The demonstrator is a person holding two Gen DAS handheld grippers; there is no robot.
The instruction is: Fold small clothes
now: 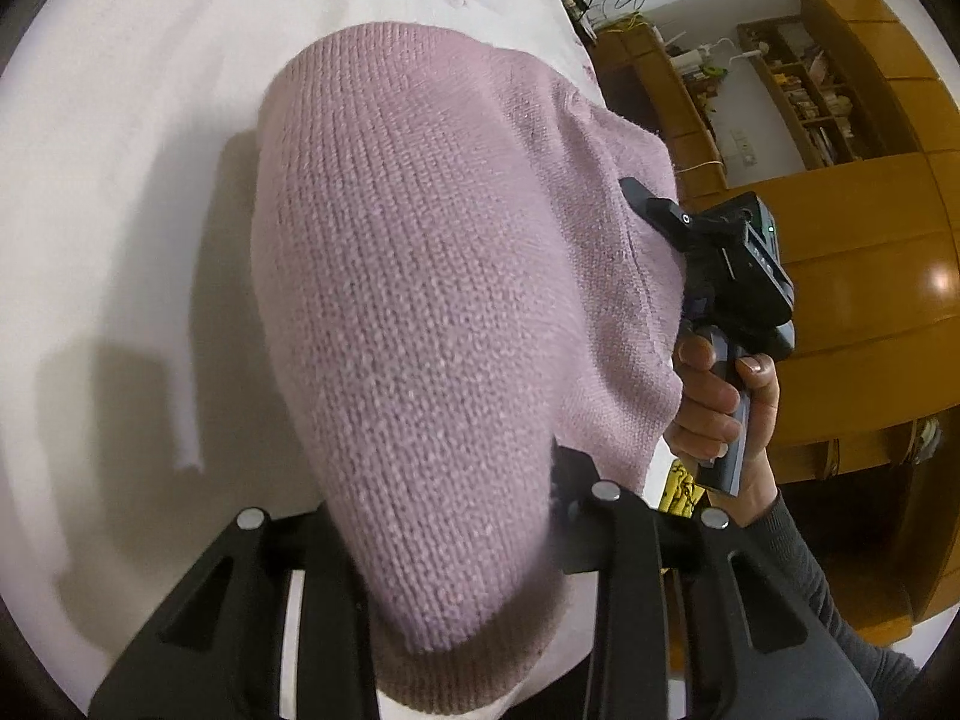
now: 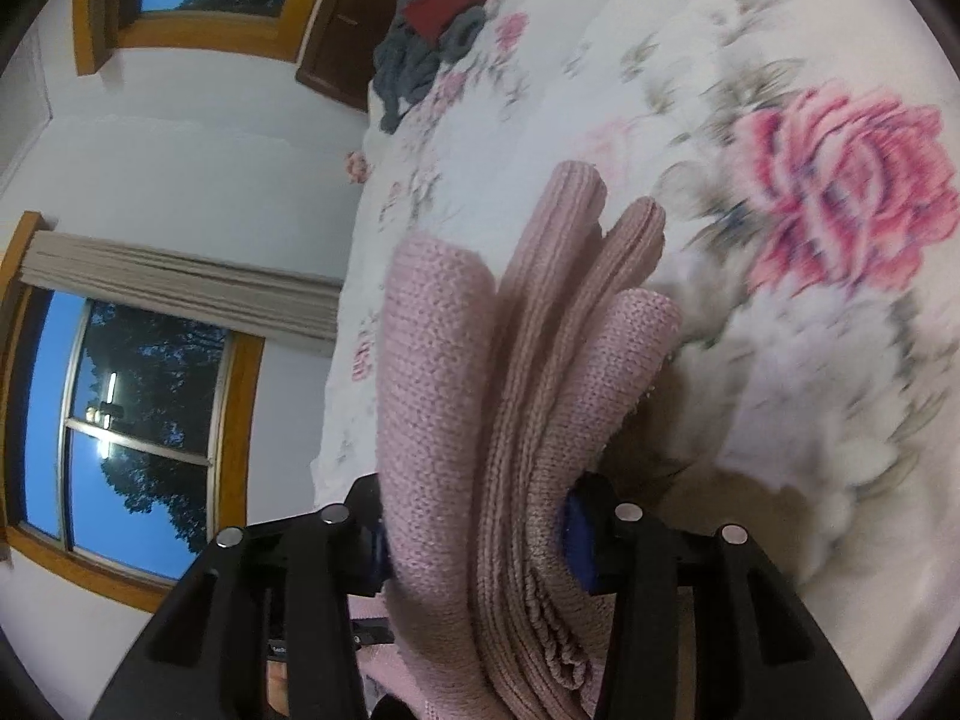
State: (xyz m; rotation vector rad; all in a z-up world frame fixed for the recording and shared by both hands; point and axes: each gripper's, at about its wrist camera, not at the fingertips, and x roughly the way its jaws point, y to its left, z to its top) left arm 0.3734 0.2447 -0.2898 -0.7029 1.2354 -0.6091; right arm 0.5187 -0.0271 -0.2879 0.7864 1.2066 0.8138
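Windows showing blue dusk fill the left of the right wrist view; a floral bedspread (image 2: 810, 330) fills the right. Between them the pink knit sweater (image 2: 480, 420), bunched in several layers, runs lengthwise up the frame, clamped in the right hand-held gripper (image 2: 480, 546). In the left wrist view the left hand-held gripper (image 1: 456, 546) pinches another edge. Judged mid-fold, lifted: next, lay it flat on the bed.

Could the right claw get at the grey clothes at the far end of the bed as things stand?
Probably not: the right claw is shut on the pink sweater, and the grey clothes lie far off across the bed.
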